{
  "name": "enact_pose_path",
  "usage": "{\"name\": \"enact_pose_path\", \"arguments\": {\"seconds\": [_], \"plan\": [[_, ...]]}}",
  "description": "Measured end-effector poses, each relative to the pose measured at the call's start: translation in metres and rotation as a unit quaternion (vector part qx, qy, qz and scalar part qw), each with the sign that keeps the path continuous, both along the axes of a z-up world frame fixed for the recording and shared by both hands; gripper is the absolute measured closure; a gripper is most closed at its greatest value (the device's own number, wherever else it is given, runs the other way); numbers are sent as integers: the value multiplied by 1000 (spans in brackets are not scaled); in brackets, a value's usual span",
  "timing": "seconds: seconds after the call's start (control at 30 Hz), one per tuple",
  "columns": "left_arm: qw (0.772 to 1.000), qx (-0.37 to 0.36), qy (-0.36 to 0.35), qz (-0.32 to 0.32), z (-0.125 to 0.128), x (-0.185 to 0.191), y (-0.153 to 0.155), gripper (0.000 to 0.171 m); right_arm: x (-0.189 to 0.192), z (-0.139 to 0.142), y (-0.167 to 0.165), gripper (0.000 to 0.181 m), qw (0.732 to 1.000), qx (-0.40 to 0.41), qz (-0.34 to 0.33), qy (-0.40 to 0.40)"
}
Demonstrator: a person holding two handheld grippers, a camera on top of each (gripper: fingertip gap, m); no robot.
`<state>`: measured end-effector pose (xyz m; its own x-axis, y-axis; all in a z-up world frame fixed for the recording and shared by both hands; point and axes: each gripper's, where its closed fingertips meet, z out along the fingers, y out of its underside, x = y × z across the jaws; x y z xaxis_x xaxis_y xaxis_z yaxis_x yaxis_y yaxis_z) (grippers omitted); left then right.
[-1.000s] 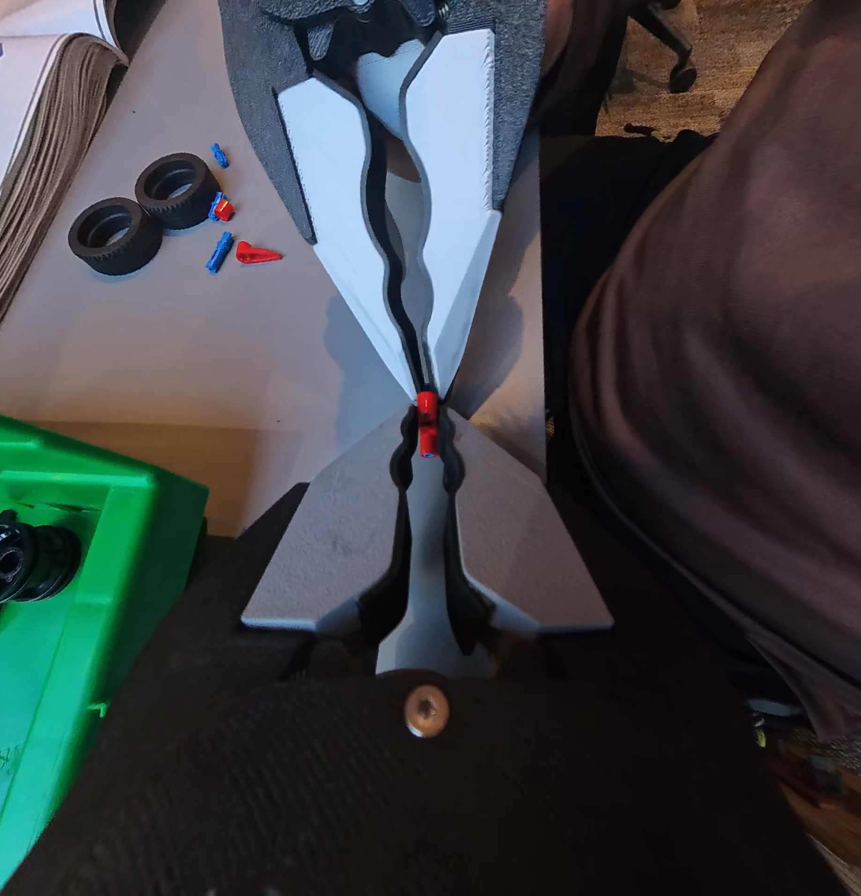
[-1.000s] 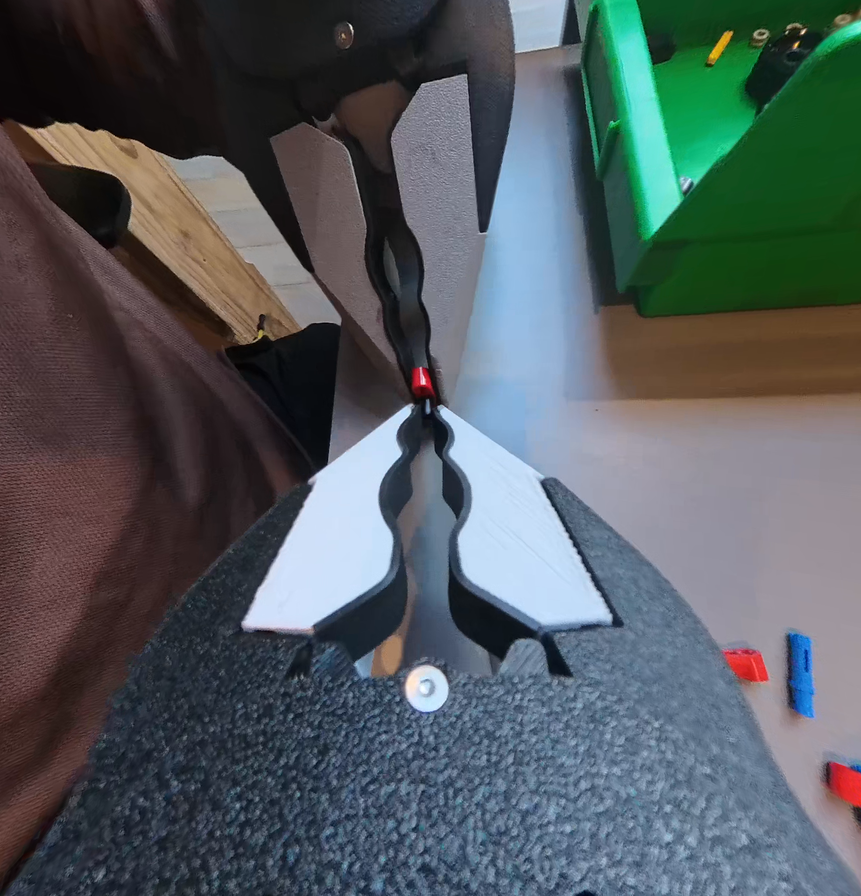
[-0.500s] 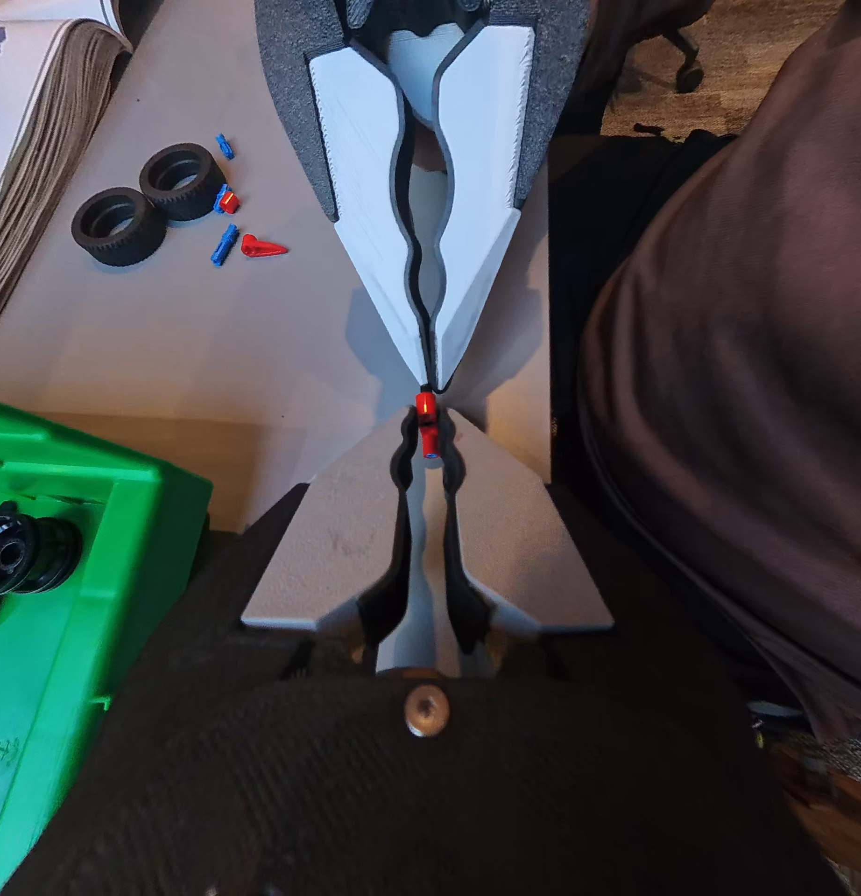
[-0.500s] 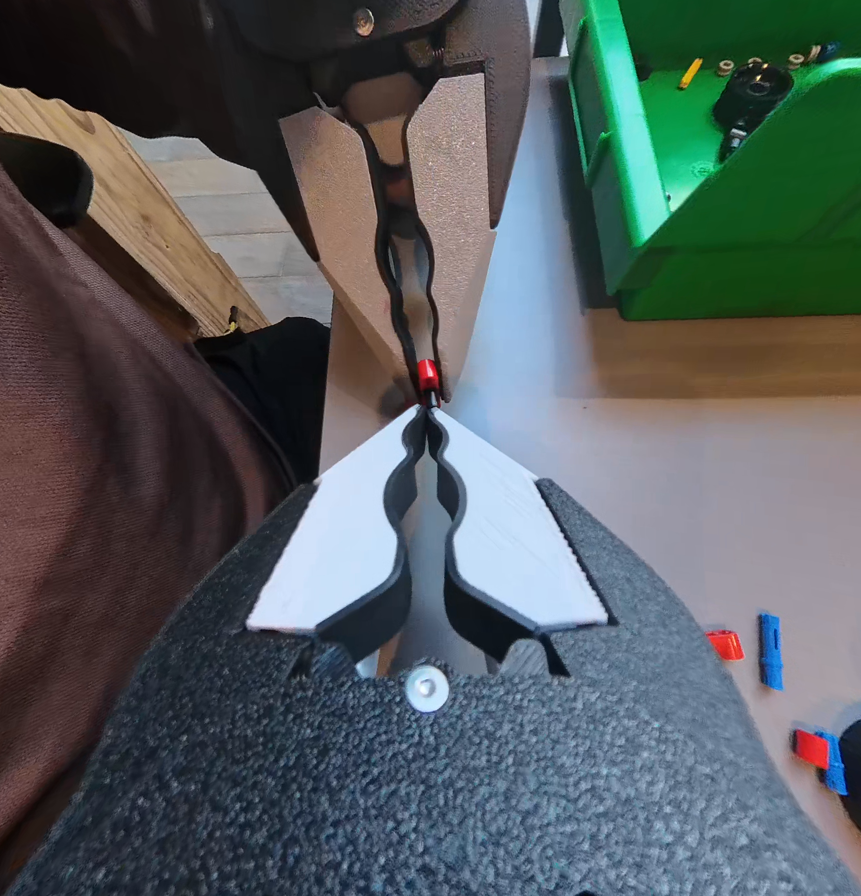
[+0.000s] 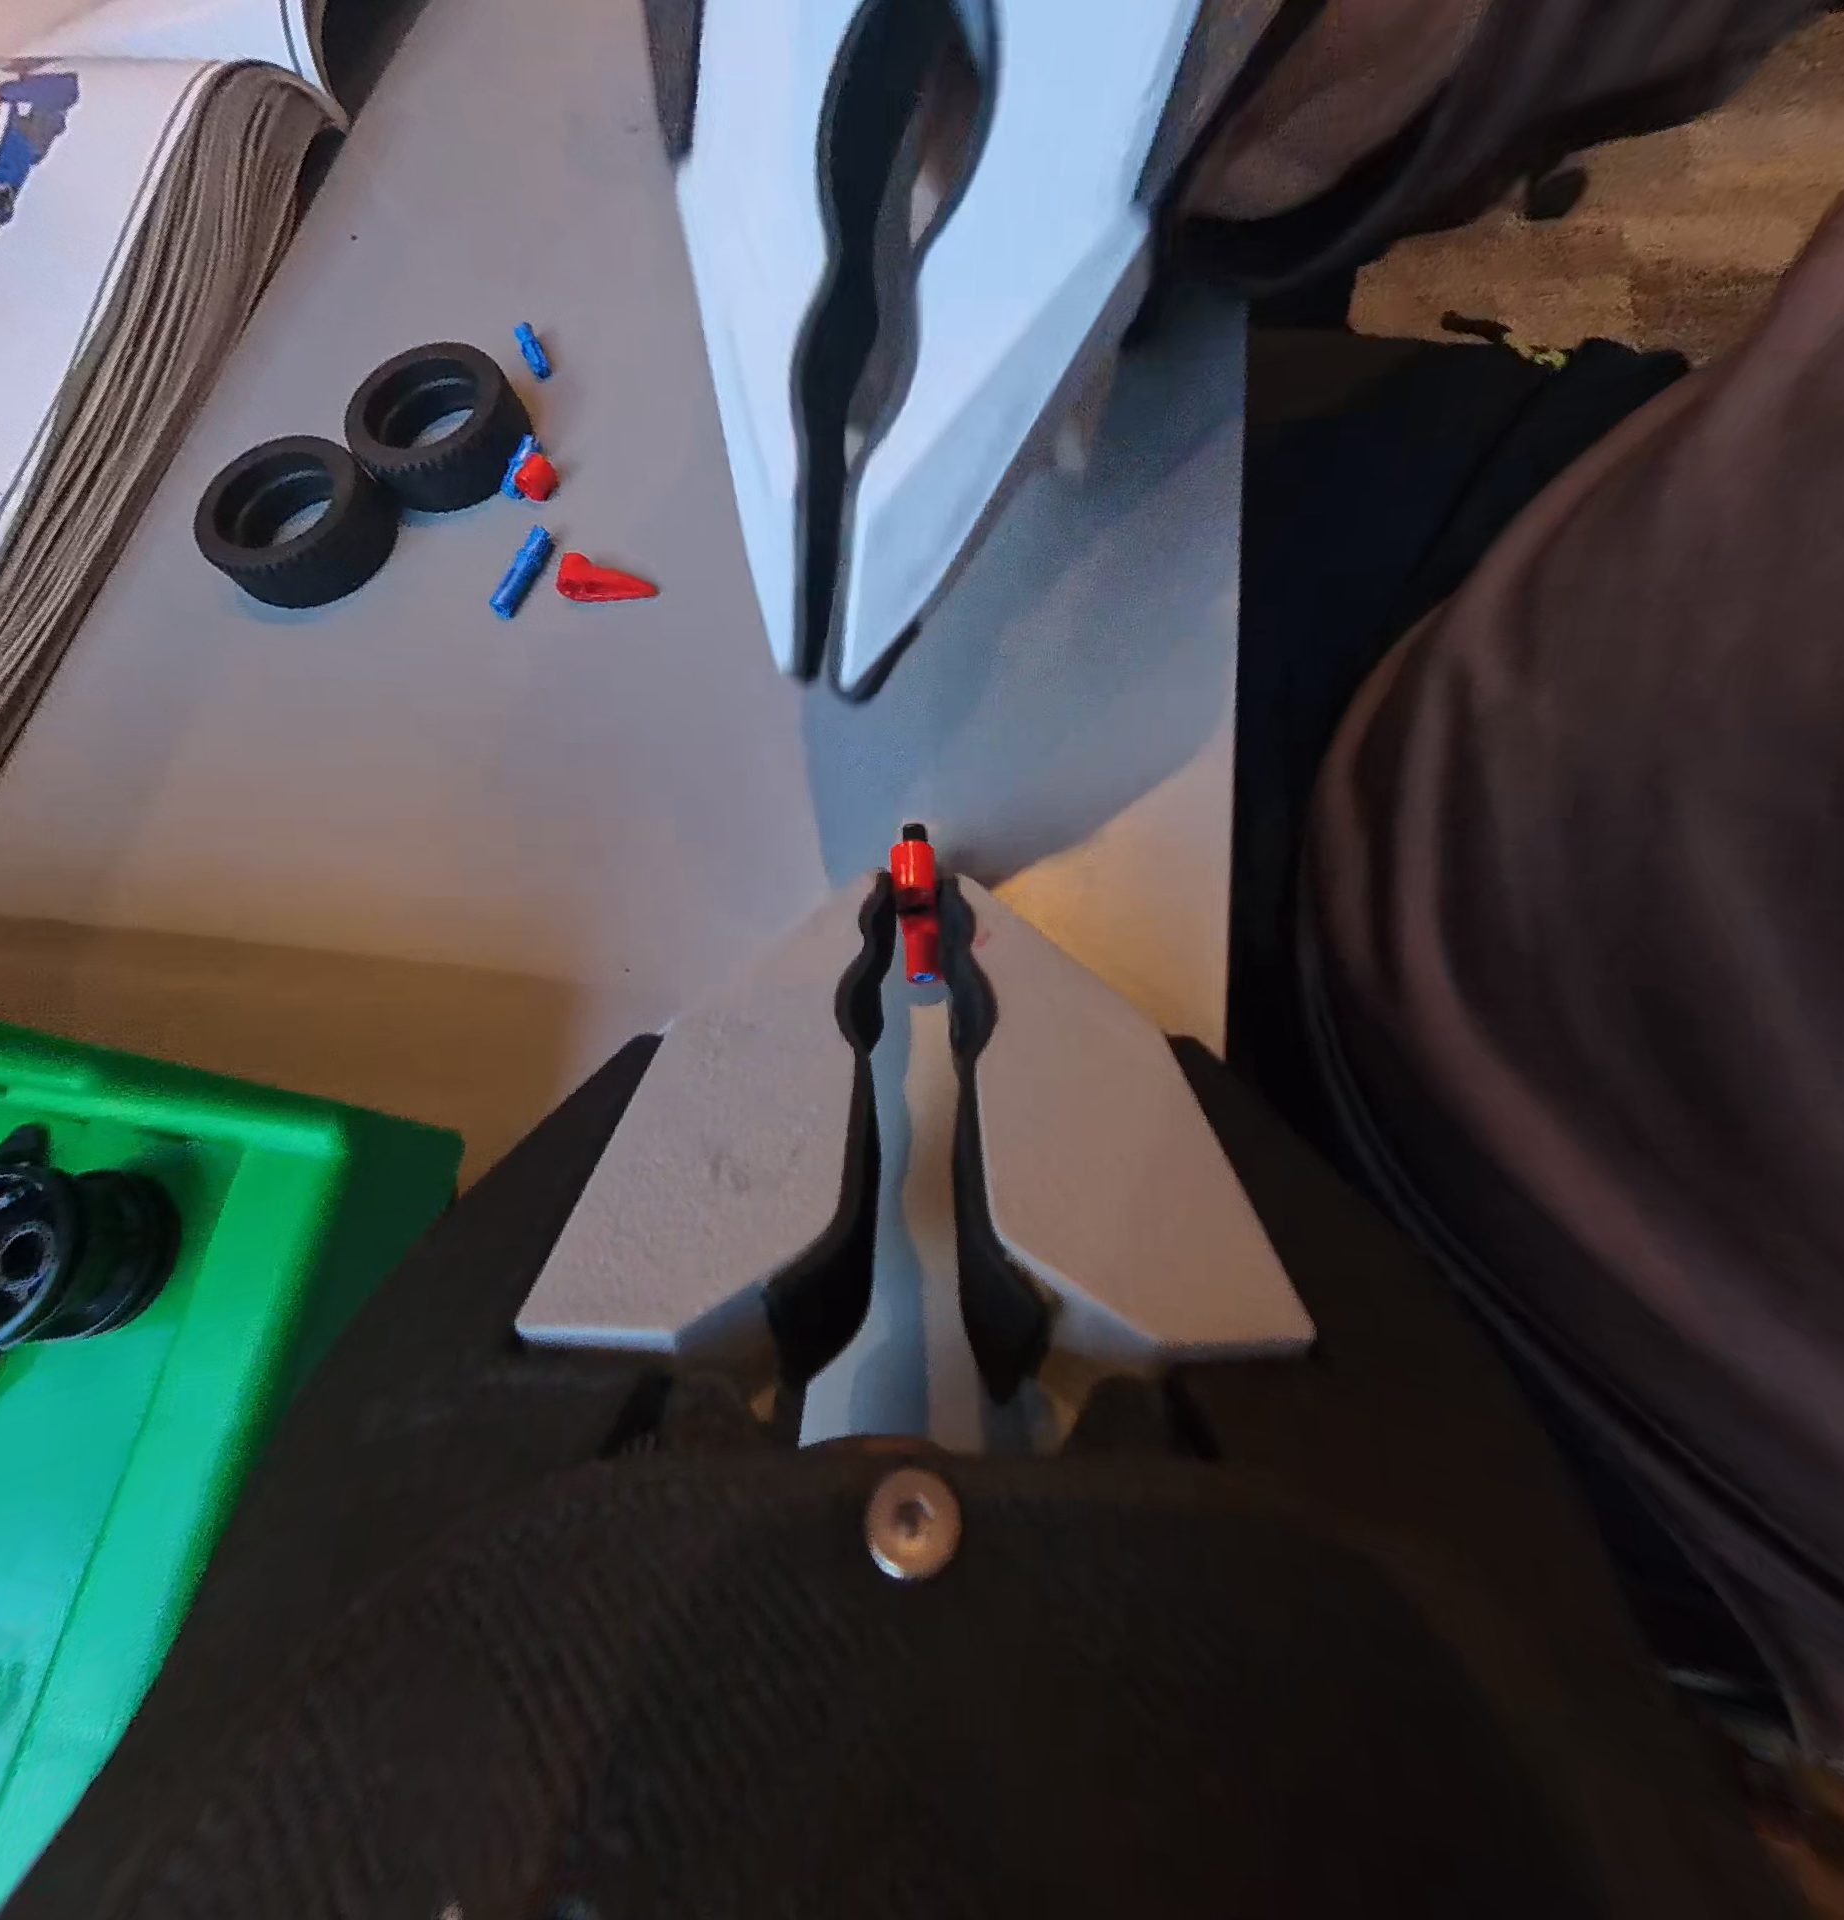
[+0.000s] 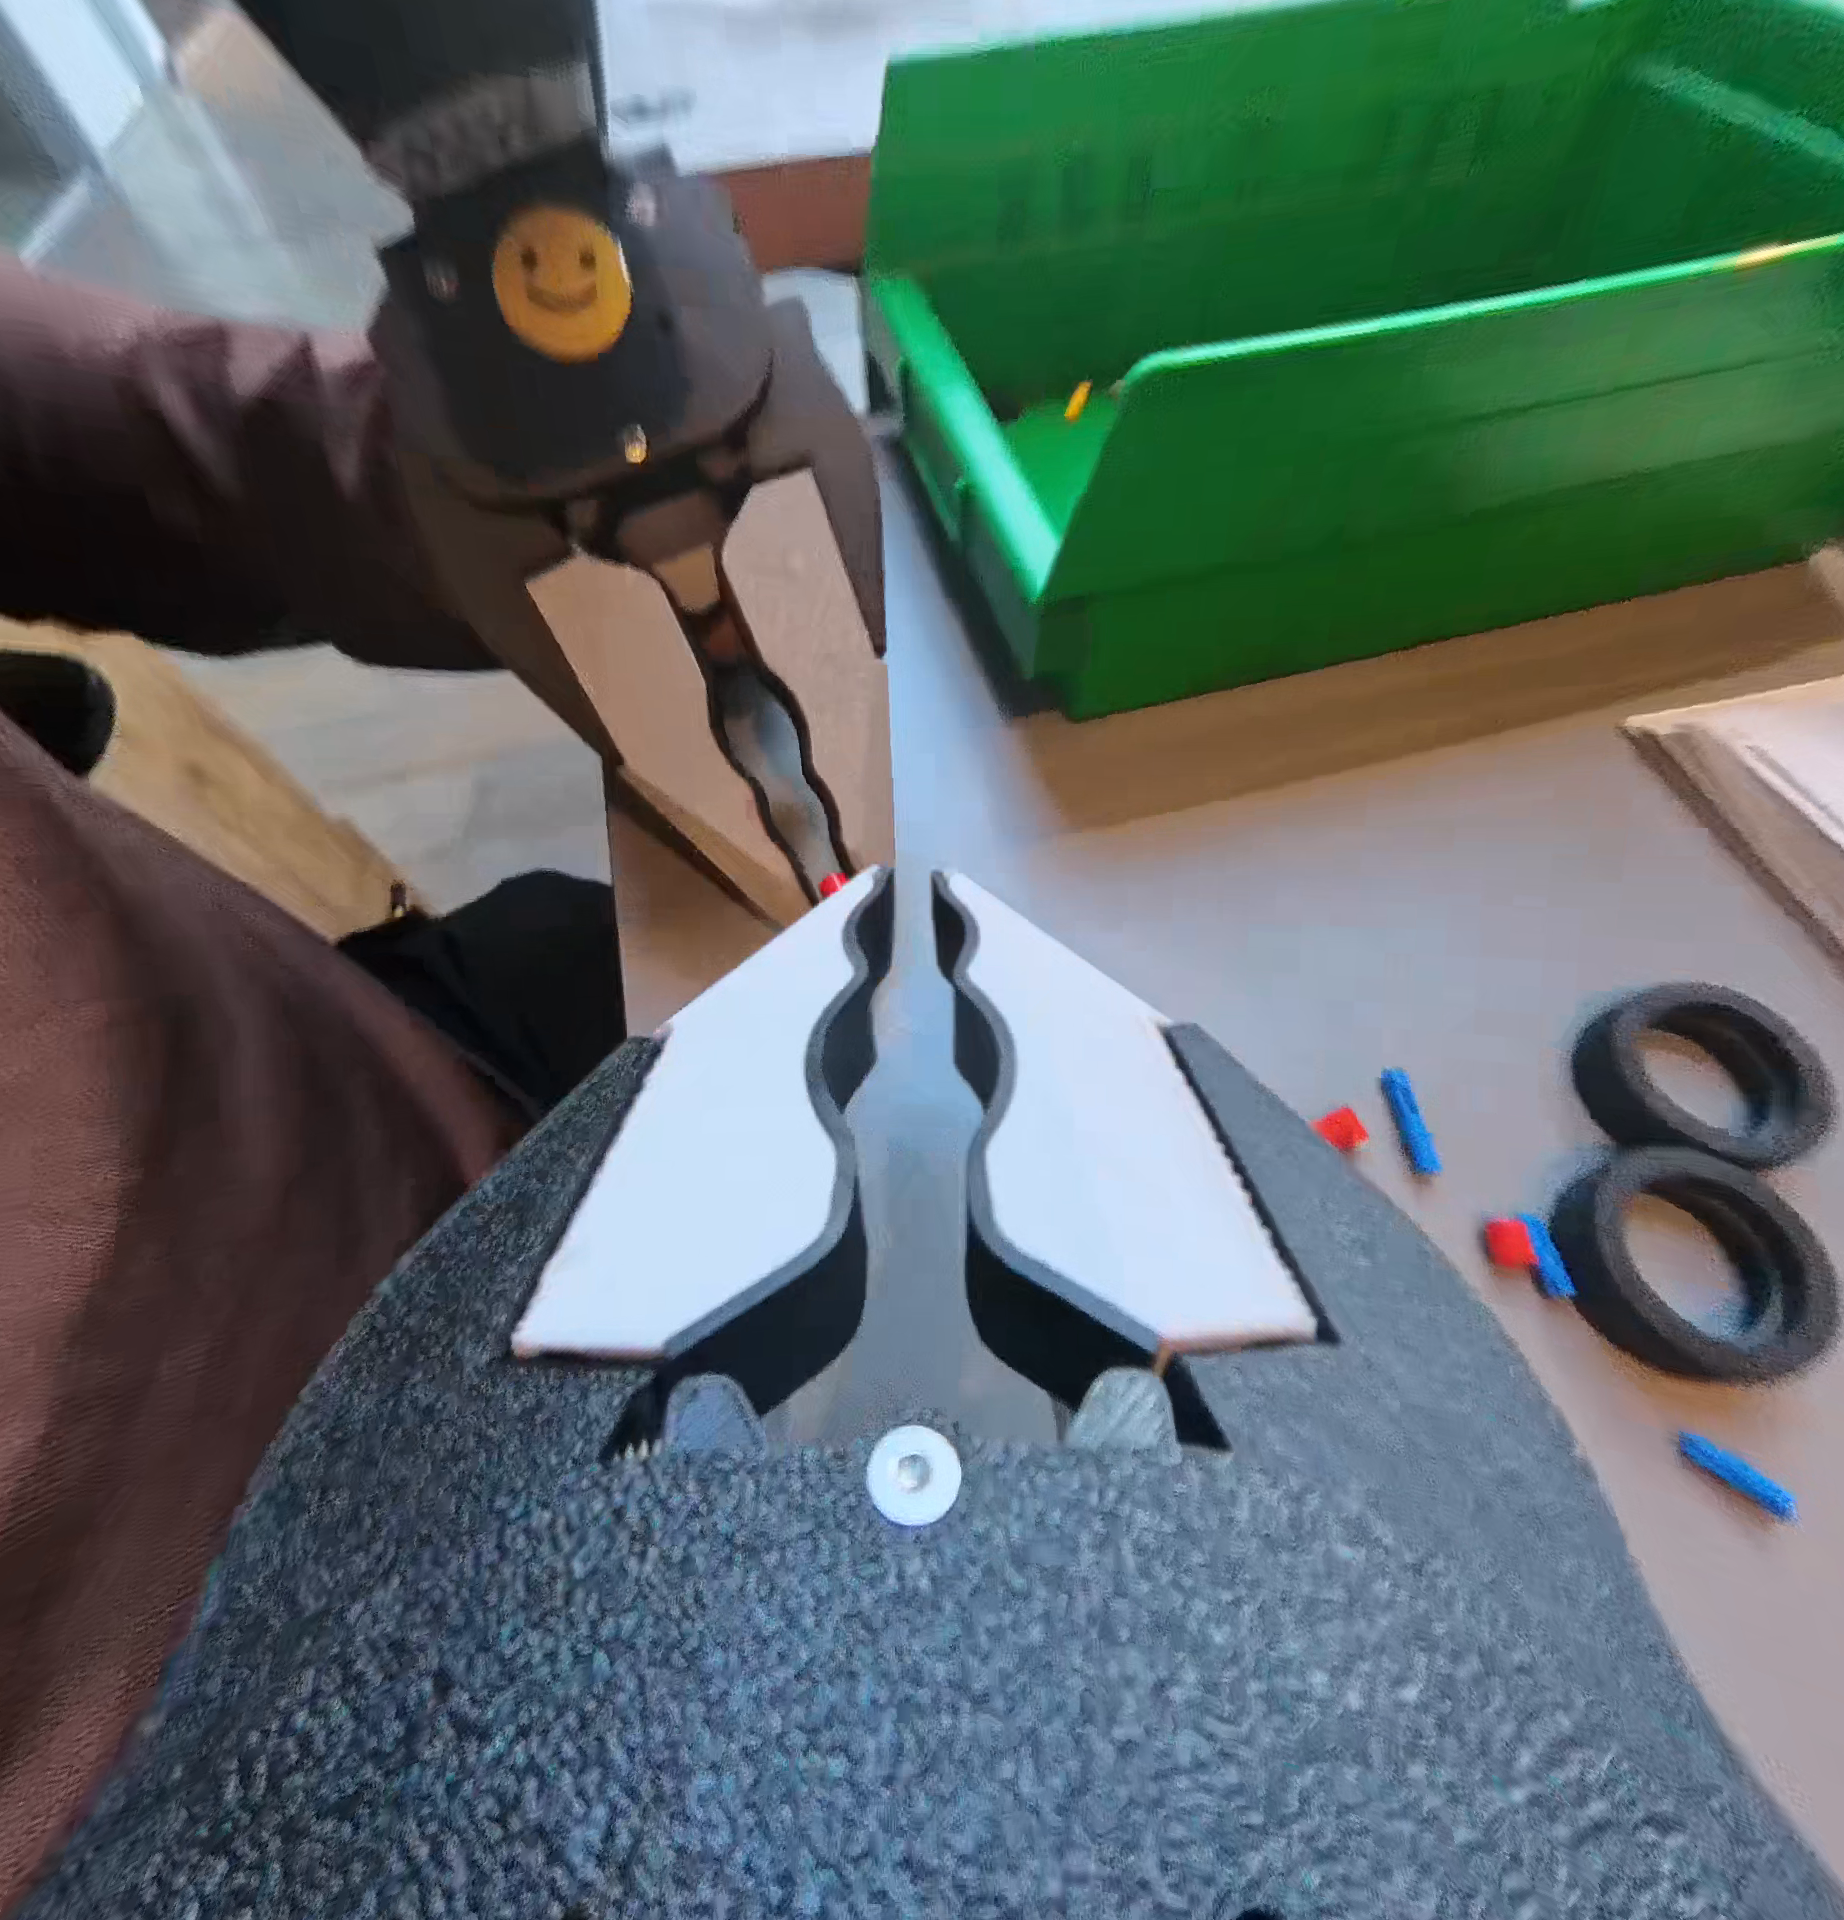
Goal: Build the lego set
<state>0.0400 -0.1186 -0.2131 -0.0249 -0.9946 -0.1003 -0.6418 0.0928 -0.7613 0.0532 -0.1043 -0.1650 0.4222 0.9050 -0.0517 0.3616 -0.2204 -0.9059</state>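
Left gripper (image 5: 913, 883): its grey fingers are clenched on a small red plastic lego connector with a black pin end (image 5: 912, 896), held at the fingertips above the grey table (image 5: 430, 779), close to the table's edge.
Right gripper (image 6: 907, 883): its white fingers stand slightly apart with nothing between them; its tips sit just beside the left gripper's tips.
Black rubber lego tyres: two, a nearer one (image 6: 1699, 1262) and a farther one (image 6: 1699, 1072), lying flat and touching each other on the table.
Blue lego pins: four on the table in the left wrist view; one (image 5: 531, 349) beyond the tyres, one (image 5: 518, 468) against a tyre, one (image 5: 519, 571) nearer the grippers, and one (image 6: 1734, 1473) well apart from them in the right wrist view.
Red loose pieces: two; a small red block (image 5: 536, 476) touching the blue pin by the tyre, and a pointed red wedge (image 5: 601, 578) just beside another blue pin.
Green plastic bin (image 6: 1417, 468): one, open-fronted, on the table; a black wheel hub (image 5: 56, 1257) lies inside, and a small yellow piece (image 6: 1077, 400) too.
Instruction booklet (image 5: 76, 260): one thick open book at the table's far side.
Person: a brown sleeve (image 6: 170, 468) reaches to the left gripper.
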Motion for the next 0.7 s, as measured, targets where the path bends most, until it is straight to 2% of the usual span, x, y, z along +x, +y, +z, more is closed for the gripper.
{"name": "enact_pose_path", "arguments": {"seconds": [0.1, 0.27, 0.43, 0.57, 0.7], "plan": [[1000, -1, 5, 21, -2, 7, 7, 166, 22, 10, 1, 172, 999, 25, -43, 18], [999, 3, 4, 36, -1, 16, 13, 166, 51, 0, -4, 171, 995, 39, -90, 5], [999, 6, 4, 42, -1, 22, 15, 166, 63, -7, -3, 171, 991, 71, -105, -33], [999, 11, 4, 43, -1, 22, 15, 166, 64, -4, -2, 165, 994, 49, -98, -8], [999, 14, 3, 44, -1, 22, 15, 165, 67, 3, -3, 164, 993, 63, -103, 11]]}}
